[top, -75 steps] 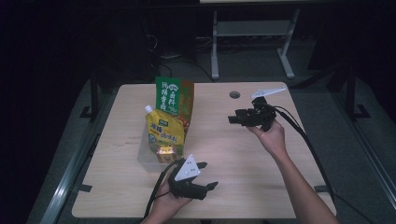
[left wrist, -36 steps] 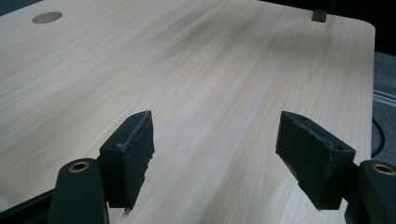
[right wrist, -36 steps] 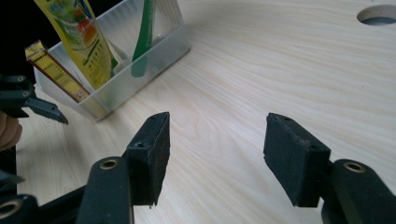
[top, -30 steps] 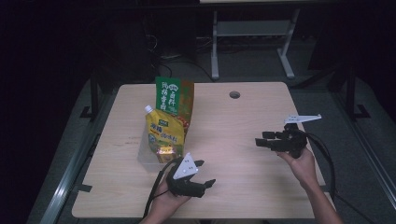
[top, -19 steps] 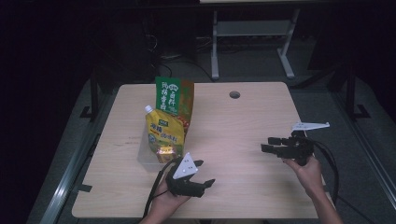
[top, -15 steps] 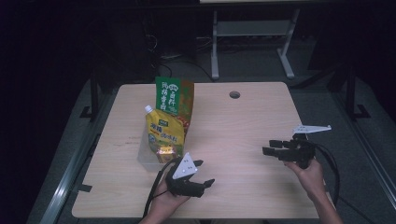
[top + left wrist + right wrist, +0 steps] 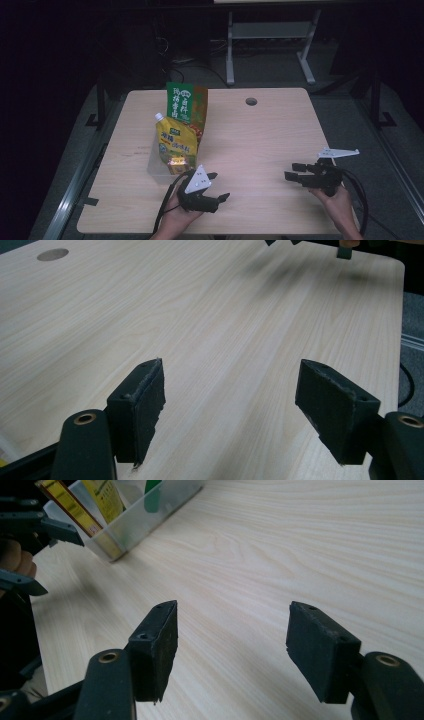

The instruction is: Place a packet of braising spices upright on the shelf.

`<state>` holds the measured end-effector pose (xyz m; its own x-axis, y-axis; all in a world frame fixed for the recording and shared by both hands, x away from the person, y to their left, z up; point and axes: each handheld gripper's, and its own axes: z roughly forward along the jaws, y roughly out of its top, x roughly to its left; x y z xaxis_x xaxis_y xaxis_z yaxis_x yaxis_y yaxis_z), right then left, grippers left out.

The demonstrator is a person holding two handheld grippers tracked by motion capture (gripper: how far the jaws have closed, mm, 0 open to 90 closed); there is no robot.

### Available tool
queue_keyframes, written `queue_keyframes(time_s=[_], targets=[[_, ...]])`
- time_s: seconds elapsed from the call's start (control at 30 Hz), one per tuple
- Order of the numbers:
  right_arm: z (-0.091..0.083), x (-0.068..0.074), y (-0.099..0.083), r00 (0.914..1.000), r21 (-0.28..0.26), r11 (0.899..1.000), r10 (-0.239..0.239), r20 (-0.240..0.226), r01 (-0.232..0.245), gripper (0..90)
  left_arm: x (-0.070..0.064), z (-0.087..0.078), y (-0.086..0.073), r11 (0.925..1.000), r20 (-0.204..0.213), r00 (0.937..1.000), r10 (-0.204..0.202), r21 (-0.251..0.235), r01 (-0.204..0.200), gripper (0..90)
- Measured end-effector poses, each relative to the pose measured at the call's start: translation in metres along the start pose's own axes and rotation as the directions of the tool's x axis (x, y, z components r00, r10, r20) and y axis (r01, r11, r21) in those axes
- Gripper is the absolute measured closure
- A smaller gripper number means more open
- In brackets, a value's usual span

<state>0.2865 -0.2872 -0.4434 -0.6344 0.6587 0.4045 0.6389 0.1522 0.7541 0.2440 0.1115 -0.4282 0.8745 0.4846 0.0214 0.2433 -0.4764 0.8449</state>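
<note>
Pouches [image 7: 175, 145] are standing in a clear bin [image 7: 159, 170] near the counter's [image 7: 270, 140] left edge, apparently already packed. Both grippers, left [image 7: 216, 187] and right [image 7: 292, 170], are resting by the near edge, jaws spread and empty, so little seems left.

The table [image 7: 260, 145] is pale wood with a fine lengthwise grain and one dark round hole [image 7: 251, 101]. The box [image 7: 186, 104] is green on its front with white characters, and orange-brown on its side. The pouch [image 7: 175, 145] is yellow with a white cap, a small green label near the top and what may be a reddish picture lower down. The bin [image 7: 145, 517] is clear plastic. Both grippers, left [image 7: 217, 187] and right [image 7: 292, 171], are black; each carries a light grey plate. The cables are black. The floor [image 7: 270, 65] is dark grey.
</note>
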Motion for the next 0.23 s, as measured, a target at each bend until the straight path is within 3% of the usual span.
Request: queue_keyframes(time_s=[0.23], targets=[[-0.001,0.0096,-0.0083,0.9994,0.004,0.999,-0.032,0.012,0.032,34.5,-0.0008,-0.0016,-0.0005,1.0,0.002,1.0,0.004,0.0,-0.004,26.5]])
